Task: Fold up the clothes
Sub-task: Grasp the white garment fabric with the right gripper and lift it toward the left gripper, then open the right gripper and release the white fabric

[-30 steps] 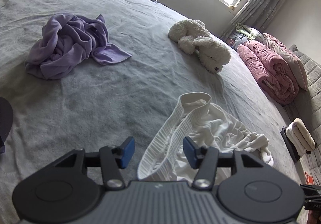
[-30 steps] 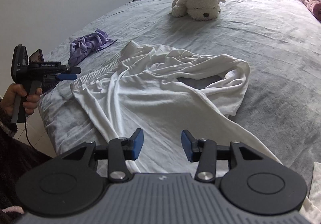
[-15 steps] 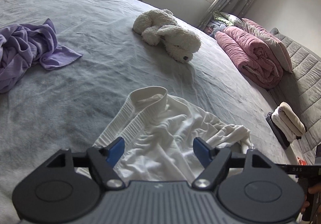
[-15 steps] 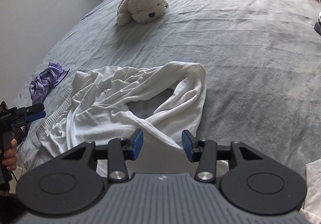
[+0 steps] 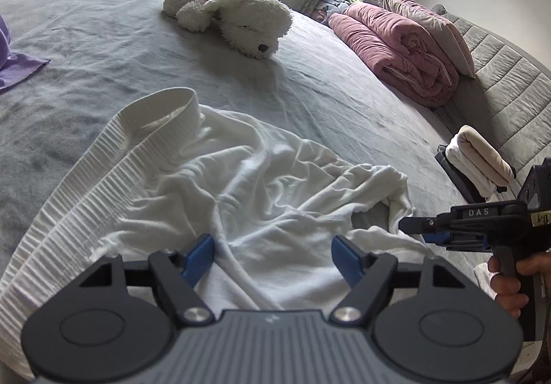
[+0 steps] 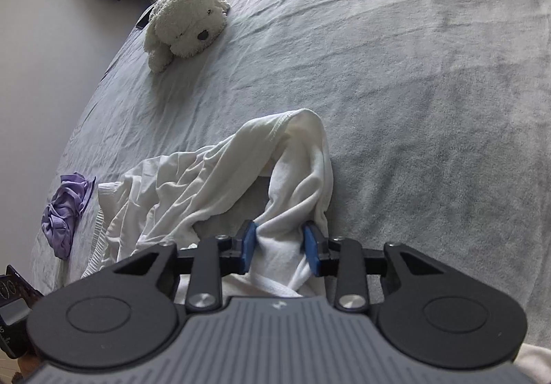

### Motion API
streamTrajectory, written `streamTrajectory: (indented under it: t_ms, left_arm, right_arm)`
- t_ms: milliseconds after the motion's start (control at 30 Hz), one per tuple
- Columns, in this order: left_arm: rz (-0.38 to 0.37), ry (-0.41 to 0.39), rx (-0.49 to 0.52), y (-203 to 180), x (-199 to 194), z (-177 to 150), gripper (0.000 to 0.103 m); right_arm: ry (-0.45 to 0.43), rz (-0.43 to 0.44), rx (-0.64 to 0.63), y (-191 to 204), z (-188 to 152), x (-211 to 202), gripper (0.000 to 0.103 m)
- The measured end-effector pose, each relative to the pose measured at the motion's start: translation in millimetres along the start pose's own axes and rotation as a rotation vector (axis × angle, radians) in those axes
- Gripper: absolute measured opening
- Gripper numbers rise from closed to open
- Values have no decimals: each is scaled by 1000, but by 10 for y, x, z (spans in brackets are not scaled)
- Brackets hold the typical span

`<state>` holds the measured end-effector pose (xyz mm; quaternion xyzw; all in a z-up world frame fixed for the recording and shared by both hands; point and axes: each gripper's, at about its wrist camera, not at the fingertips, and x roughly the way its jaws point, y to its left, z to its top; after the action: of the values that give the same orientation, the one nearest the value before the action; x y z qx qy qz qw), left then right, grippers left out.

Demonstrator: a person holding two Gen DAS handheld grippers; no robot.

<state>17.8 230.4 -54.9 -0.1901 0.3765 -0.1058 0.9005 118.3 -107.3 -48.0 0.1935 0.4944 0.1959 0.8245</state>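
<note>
A crumpled white garment [image 5: 261,184] lay spread on the grey bed [image 5: 103,39], its ribbed waistband [image 5: 113,156] running along the side toward the purple cloth. The left gripper [image 5: 273,256] hovered low over the near part of the garment with its jaws spread wide and nothing between the blue pads [image 5: 198,258]. The right gripper [image 6: 280,248] sat at the opposite end of the garment, its jaws drawn in around a bunched fold of white fabric, the blue pads [image 6: 248,246] pressing against the cloth on either side, so the fold stood gathered up between them. In the left wrist view the right gripper [image 5: 409,225] appeared side-on, held in a hand [image 5: 509,280], its tip at the garment's edge. A white plush dog [image 5: 230,12] rested farther up the bed, well apart from the garment. A crumpled purple cloth [image 6: 65,211] lay near the bed's edge beside the waistband end. A rolled pink quilt [image 5: 396,46] and a folded cream stack [image 5: 477,160] lay at the far side of the bed.
</note>
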Motion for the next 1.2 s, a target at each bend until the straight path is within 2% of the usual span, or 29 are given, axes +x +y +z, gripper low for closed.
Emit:
streamTrajectory:
  t_ms: [33,67,133,300,400,567,700,867,900,933,967,1200]
  left_arm:
    - [-2,-4,7,2,5,-9,77]
    - [-6,-5,10,5,4,-14,77]
    - [-20,-6,8,30,-5,-17,78]
    - [-51,3,-14,93,-9,6,78]
    - [-63,6,-31,116,-12,13,78]
    - [-82,12,-63,163,-13,46,78]
    - [-89,21,-97,231,-62,100,77]
    - [-59,-4,-112,356,-191,161,77]
    - [-52,-13,-119,405,-224,174,77]
    - [-47,-23,-127,448,-255,182,77]
    - [-41,-36,-139,501,-297,190,77]
    - [-13,-116,-155,760,-524,224,74]
  right_arm:
    - [-8,-5,-2,10,5,5,18]
    - [-20,-11,-6,24,11,5,15]
    - [-51,-24,-20,61,24,-13,13]
    - [-169,-145,-130,196,172,-150,11]
    - [-238,-250,-201,241,349,-194,11]
    - [-305,-365,-286,313,663,-184,11]
    - [-316,-419,-347,370,799,-93,12]
    - [-289,-402,-359,425,803,-23,20]
    - [-285,-392,-357,445,798,-24,31]
    - [-286,-388,-361,476,792,-29,48]
    - [-289,-389,-371,517,784,-36,53]
    - [-271,-364,-472,935,701,6,53]
